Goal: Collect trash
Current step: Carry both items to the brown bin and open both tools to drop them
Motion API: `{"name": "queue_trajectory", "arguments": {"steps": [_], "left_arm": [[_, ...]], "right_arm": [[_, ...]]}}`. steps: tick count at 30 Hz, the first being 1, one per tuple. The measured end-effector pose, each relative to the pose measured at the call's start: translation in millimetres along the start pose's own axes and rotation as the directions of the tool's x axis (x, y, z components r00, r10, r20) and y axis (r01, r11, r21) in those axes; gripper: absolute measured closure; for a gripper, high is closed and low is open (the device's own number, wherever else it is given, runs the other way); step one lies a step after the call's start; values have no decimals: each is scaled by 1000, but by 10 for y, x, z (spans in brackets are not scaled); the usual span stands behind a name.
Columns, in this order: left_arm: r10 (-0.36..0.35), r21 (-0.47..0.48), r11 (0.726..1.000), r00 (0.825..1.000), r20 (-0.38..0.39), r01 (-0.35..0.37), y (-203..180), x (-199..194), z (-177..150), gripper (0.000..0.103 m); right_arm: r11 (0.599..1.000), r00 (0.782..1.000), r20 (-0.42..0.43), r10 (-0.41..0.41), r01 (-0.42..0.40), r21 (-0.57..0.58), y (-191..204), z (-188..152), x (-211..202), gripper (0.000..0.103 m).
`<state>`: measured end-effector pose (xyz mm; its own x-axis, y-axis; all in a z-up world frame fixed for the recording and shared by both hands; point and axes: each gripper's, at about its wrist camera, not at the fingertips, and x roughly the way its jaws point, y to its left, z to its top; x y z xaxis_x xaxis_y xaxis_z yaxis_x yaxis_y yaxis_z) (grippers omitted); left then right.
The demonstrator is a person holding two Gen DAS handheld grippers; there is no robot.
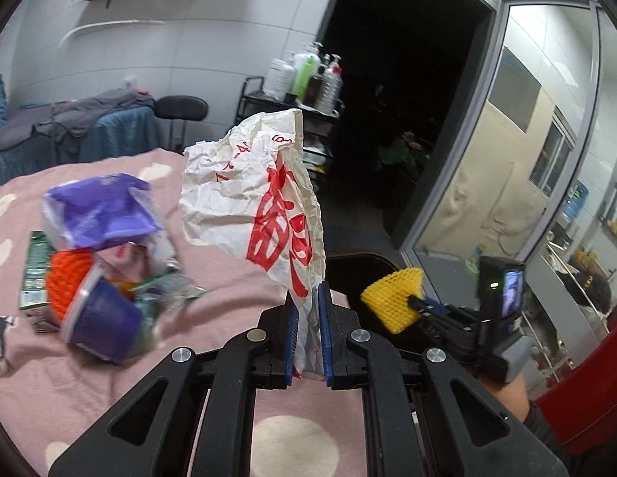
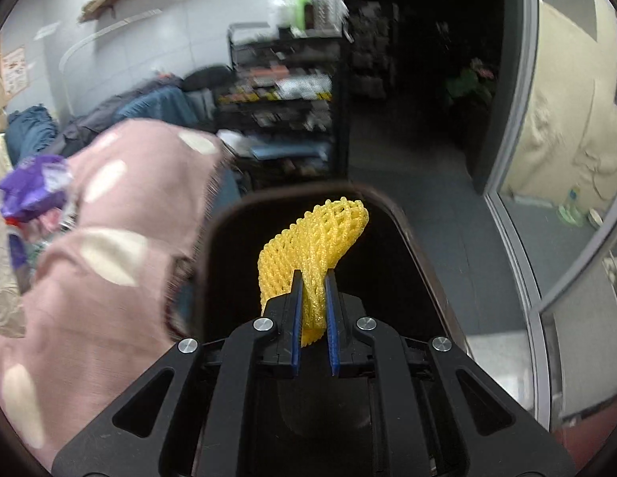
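Observation:
My left gripper [image 1: 308,298] is shut on a crumpled white paper bag with red print [image 1: 260,194] and holds it up above the pink dotted cloth [image 1: 213,278]. My right gripper [image 2: 313,278] is shut on a yellow foam fruit net [image 2: 308,246] and holds it over the opening of a black bin [image 2: 412,254]. The right gripper and its net [image 1: 396,298] also show in the left wrist view, above the bin [image 1: 360,266]. A pile of trash lies on the cloth at left: a purple wrapper [image 1: 101,210], an orange foam net [image 1: 68,278], a purple cup [image 1: 103,322] and a green carton [image 1: 34,274].
The bin stands on the floor just past the right edge of the cloth-covered table. A black cart with bottles [image 1: 308,75] stands behind. A glass partition [image 1: 519,151] runs along the right. A dark doorway [image 1: 404,79] is ahead.

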<state>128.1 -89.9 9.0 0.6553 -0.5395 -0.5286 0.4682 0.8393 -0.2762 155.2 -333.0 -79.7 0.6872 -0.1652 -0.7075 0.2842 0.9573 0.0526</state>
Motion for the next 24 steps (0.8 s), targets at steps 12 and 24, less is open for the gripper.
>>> {"name": "queue_trajectory", "arguments": {"steps": [12,24], "left_arm": [[-95,52,993,986,-135,103,-380,579,-17,92],[-100,132,981,952,-289,143,-764,1113,-169,92]], "right_arm": [[981,996,-81,-37,51,185,-361,-212,239,19],[958,992,26,-122,111,266,-648,-66,-119,8]]}}
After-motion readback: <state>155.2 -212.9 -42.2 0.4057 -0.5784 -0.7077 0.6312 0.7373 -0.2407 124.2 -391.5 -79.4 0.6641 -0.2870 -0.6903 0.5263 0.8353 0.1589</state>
